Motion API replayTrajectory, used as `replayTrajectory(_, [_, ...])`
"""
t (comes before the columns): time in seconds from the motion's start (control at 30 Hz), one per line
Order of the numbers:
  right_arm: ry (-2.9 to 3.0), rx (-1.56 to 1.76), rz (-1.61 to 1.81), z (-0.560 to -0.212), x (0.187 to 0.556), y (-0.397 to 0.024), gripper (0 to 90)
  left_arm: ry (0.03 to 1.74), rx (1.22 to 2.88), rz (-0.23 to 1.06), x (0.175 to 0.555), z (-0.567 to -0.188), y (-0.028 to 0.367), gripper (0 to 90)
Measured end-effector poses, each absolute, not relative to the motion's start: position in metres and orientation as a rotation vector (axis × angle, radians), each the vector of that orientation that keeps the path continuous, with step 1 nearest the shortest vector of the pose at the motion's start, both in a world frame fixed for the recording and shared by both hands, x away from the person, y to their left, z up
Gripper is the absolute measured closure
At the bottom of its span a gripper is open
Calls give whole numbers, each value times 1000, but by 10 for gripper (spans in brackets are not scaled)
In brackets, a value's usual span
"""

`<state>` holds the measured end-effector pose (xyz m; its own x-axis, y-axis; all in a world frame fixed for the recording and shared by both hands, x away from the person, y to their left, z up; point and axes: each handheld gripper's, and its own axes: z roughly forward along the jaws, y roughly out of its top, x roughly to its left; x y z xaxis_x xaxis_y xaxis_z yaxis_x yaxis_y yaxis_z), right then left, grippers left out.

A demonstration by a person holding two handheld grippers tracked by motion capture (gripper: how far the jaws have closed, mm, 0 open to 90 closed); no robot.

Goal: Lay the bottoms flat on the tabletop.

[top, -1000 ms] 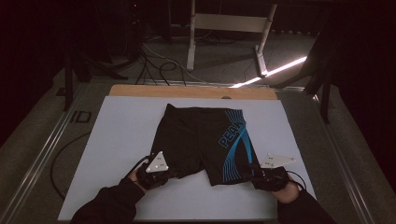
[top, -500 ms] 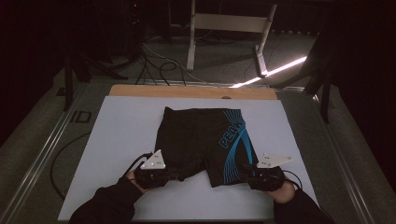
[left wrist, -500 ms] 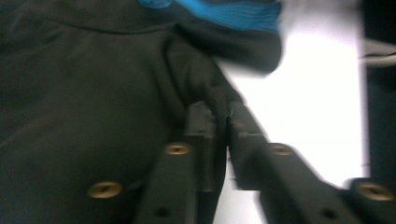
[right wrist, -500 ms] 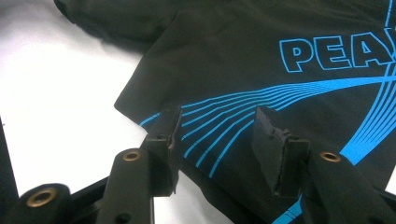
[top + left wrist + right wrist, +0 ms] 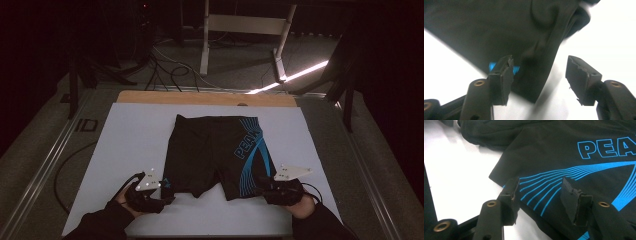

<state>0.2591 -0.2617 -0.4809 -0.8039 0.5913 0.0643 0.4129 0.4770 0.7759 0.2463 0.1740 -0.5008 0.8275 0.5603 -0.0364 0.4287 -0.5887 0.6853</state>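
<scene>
A pair of black shorts (image 5: pixel 215 150) with blue stripes and lettering lies flat on a white sheet (image 5: pixel 125 140). My left gripper (image 5: pixel 167 199) sits at the shorts' left leg hem. Its jaws have just been opening. In the left gripper view they stand apart (image 5: pixel 540 67) with the hem corner of the shorts (image 5: pixel 499 30) loose between them, not pinched. My right gripper (image 5: pixel 261 182) is at the right leg hem. In the right gripper view its jaws (image 5: pixel 540 186) stand apart over the striped edge of the shorts (image 5: pixel 564 150), pads off the cloth.
The white sheet covers a table with a wooden strip (image 5: pixel 200 97) at the far edge. A metal rail (image 5: pixel 45 170) runs along the left side. Cables and a pale stand (image 5: pixel 245 30) are on the floor beyond. Bare sheet lies left and right of the shorts.
My left gripper has let go of the left leg hem, opened and drawn back to the left. The shorts now lie flatter. The right gripper has stayed put.
</scene>
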Motion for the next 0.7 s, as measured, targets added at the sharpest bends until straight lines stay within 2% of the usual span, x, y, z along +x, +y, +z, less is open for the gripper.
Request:
replayTrajectory(0.1, [2512, 863, 1235, -481, 259, -261, 481, 705, 2342, 274, 247, -507, 173, 397])
replayTrajectory(0.23, [2516, 870, 1240, -481, 259, -261, 474, 672, 2385, 297, 250, -512, 170, 483])
replayTrajectory(0.3, [2517, 872, 1240, -481, 259, -261, 474, 664, 2385, 301, 250, -512, 170, 587])
replayTrajectory(0.37, [2516, 887, 1257, -481, 259, -260, 471, 684, 2381, 345, 254, -509, 172, 781])
replayTrajectory(0.4, [2518, 879, 1256, -481, 260, -260, 469, 687, 2366, 343, 256, -507, 174, 835])
replayTrajectory(0.47, [2523, 876, 1261, -480, 259, -258, 470, 699, 2339, 366, 258, -500, 178, 868])
replayTrajectory(0.7, [2531, 868, 1270, -480, 260, -254, 474, 751, 2228, 448, 269, -477, 197, 874])
